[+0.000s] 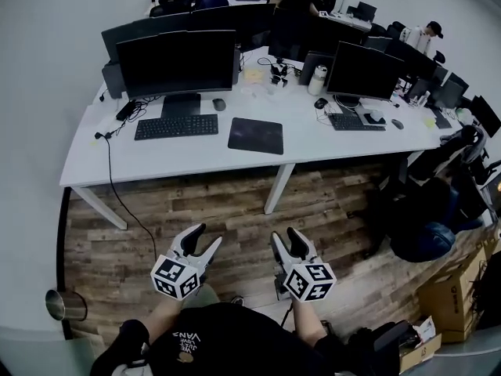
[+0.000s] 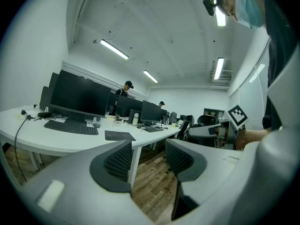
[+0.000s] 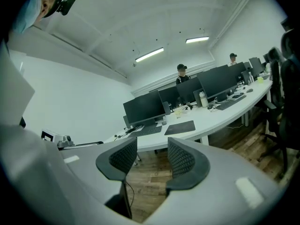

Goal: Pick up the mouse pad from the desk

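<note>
The dark mouse pad (image 1: pixel 256 135) lies flat on the white desk (image 1: pixel 196 161), right of a black keyboard (image 1: pixel 176 126). It also shows in the left gripper view as the mouse pad (image 2: pixel 119 135) and in the right gripper view as the mouse pad (image 3: pixel 180 127), near the desk's front edge. Both grippers hover over the wooden floor, well short of the desk. My left gripper (image 1: pixel 205 237) (image 2: pixel 149 156) is open with nothing between its pads. My right gripper (image 1: pixel 286 236) (image 3: pixel 152 157) is open and empty too.
A monitor (image 1: pixel 176 63) and a mouse (image 1: pixel 219 104) stand behind the keyboard. A second monitor (image 1: pixel 362 70) with its keyboard sits to the right. Office chairs (image 1: pixel 434 210) and a cardboard box (image 1: pixel 458 288) crowd the right; a metal bin (image 1: pixel 63 305) stands at the left. People work at the back desks.
</note>
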A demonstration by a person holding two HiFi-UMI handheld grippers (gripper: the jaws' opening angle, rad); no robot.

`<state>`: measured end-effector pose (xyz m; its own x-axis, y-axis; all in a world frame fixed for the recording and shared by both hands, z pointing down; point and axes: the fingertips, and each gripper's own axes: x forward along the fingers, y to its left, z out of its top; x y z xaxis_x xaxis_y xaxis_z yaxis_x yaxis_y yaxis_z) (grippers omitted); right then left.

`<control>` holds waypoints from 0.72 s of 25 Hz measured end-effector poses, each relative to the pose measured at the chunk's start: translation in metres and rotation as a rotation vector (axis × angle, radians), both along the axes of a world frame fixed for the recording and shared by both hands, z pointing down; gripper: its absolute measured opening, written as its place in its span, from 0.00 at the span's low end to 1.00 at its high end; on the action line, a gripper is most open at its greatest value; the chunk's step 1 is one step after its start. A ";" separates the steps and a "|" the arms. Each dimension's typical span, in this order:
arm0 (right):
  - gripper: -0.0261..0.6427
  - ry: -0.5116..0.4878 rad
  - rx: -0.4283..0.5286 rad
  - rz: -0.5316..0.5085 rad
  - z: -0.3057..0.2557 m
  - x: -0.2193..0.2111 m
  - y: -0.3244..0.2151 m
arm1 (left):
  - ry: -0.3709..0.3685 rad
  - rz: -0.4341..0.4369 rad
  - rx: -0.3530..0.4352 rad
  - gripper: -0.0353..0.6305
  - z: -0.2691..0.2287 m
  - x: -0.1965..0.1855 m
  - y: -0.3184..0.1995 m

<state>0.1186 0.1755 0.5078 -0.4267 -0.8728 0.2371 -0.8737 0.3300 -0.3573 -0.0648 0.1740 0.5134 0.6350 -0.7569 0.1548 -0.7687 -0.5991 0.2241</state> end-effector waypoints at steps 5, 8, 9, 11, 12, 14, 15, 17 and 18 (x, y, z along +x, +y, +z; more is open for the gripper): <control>0.33 -0.021 -0.014 -0.014 0.006 0.005 -0.002 | -0.018 -0.017 -0.038 0.35 0.010 0.005 0.005; 0.33 -0.027 -0.020 -0.004 0.009 0.011 -0.008 | -0.017 -0.013 -0.041 0.36 0.012 0.011 -0.003; 0.33 -0.027 -0.022 0.000 0.010 0.013 -0.011 | -0.016 -0.010 -0.042 0.36 0.013 0.013 -0.006; 0.33 -0.024 -0.022 0.007 0.009 0.015 -0.019 | -0.013 -0.006 -0.043 0.36 0.013 0.015 -0.016; 0.33 -0.021 -0.022 0.014 0.010 0.017 -0.023 | -0.012 -0.002 -0.043 0.36 0.014 0.016 -0.023; 0.33 -0.019 -0.024 0.032 0.011 0.019 -0.035 | -0.007 0.008 -0.044 0.36 0.015 0.016 -0.037; 0.33 -0.017 -0.025 0.041 0.011 0.020 -0.042 | -0.004 0.012 -0.047 0.36 0.016 0.016 -0.045; 0.33 -0.010 -0.024 0.056 0.009 0.022 -0.057 | 0.003 0.022 -0.050 0.36 0.017 0.017 -0.063; 0.33 -0.005 -0.022 0.064 0.008 0.023 -0.065 | 0.006 0.027 -0.049 0.36 0.017 0.017 -0.074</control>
